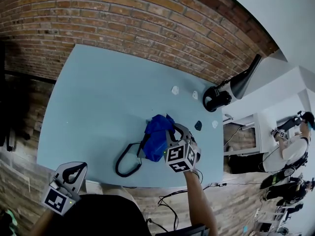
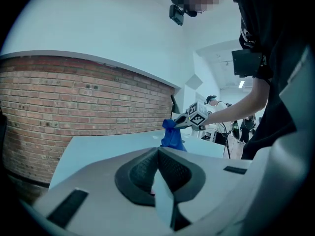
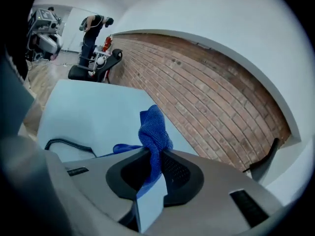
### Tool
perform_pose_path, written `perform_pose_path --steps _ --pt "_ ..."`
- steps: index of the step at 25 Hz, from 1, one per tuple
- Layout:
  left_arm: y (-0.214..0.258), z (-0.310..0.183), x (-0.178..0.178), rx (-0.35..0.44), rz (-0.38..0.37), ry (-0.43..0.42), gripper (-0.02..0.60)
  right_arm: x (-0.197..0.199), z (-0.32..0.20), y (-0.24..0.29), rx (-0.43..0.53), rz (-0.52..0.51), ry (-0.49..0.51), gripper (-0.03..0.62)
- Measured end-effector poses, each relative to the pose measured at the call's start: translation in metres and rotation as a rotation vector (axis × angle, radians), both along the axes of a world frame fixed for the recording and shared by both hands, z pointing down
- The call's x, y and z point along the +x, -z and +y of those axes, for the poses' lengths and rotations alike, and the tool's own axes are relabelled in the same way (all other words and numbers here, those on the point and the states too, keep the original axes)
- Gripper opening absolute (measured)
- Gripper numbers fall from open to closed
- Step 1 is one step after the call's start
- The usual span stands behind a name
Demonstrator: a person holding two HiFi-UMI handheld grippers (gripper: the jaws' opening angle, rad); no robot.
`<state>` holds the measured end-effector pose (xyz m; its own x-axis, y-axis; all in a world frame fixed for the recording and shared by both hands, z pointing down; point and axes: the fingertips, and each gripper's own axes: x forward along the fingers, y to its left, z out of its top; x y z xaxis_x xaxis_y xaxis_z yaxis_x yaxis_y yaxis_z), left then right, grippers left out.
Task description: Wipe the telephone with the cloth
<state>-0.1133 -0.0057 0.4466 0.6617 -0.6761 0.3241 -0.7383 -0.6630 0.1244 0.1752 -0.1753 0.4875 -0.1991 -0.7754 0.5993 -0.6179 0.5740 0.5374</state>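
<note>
A blue cloth [image 1: 156, 135] lies bunched on the pale blue table [image 1: 98, 102], near its front right. My right gripper [image 1: 175, 132] is shut on the cloth's right side; in the right gripper view the cloth [image 3: 154, 132] stands pinched between the jaws of the right gripper [image 3: 155, 156]. A black telephone cord [image 1: 127, 162] loops out to the left from under the cloth, and the telephone's body is hidden beneath it. The cord [image 3: 66, 144] also shows in the right gripper view. My left gripper [image 1: 77, 170] hangs off the table's front left corner, shut and empty. The left gripper view shows the cloth [image 2: 172, 135] far ahead.
Small white bits [image 1: 175, 89] and a small dark object [image 1: 198, 126] lie near the table's right edge. A black chair [image 1: 229, 90] stands beyond that edge. A brick wall [image 1: 147, 18] runs behind the table. A person [image 1: 290, 149] stands far to the right.
</note>
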Motion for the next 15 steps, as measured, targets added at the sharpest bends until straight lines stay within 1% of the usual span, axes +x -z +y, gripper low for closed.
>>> perform_pose_path --steps 2,6,9,11,15 --pt "0.002 0.0 -0.003 -0.003 -0.004 0.012 0.015 0.005 -0.003 -0.025 -0.048 0.0 -0.019 0.072" --pt "-0.001 0.0 -0.012 -0.007 -0.007 0.03 0.015 0.012 -0.002 -0.064 -0.108 -0.011 -0.073 0.072" --pt "-0.002 0.001 -0.013 -0.007 -0.01 0.036 0.015 0.013 0.004 -0.094 -0.171 -0.012 -0.092 0.072" --pt "-0.002 0.001 -0.009 -0.008 -0.018 0.031 0.015 0.014 0.009 -0.111 -0.197 0.007 -0.091 0.072" --pt "-0.003 0.0 -0.005 -0.011 -0.018 0.023 0.015 0.01 0.013 -0.122 -0.182 0.1 -0.06 0.071"
